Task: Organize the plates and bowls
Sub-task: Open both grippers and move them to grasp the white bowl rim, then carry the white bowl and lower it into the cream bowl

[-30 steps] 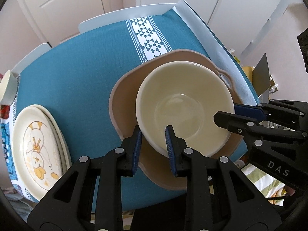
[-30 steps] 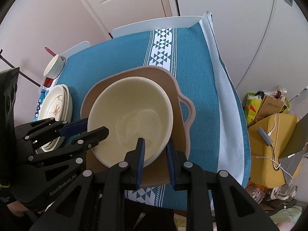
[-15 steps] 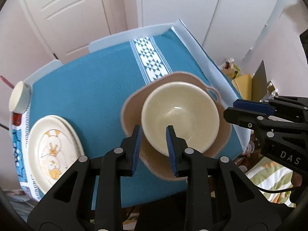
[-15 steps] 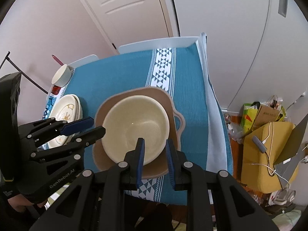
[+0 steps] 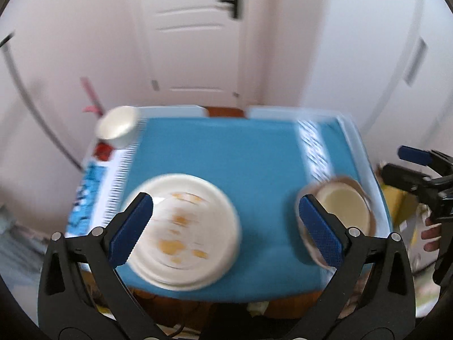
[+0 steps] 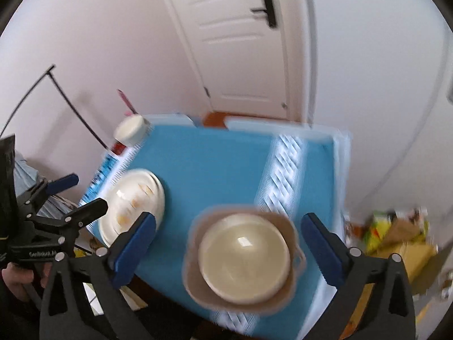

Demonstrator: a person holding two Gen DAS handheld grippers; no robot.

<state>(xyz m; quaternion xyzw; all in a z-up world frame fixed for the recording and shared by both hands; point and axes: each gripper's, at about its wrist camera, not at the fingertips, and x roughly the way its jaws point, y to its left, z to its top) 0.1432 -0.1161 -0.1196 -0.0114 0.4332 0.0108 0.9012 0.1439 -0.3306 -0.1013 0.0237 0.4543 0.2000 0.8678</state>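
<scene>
Blue tablecloth (image 6: 215, 170): cream bowl (image 6: 243, 257) below spread right jaws, untouched.

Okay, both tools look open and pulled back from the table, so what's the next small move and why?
Probably lower the left tool toward the plate stack, which sits framed between its open fingers. The cream bowl already rests in the tan dish, and the right tool holds nothing. The blur makes the exact rim position hard to judge.

No legible text — lettering on left gripper (image 6: 73, 195) blurred
</scene>
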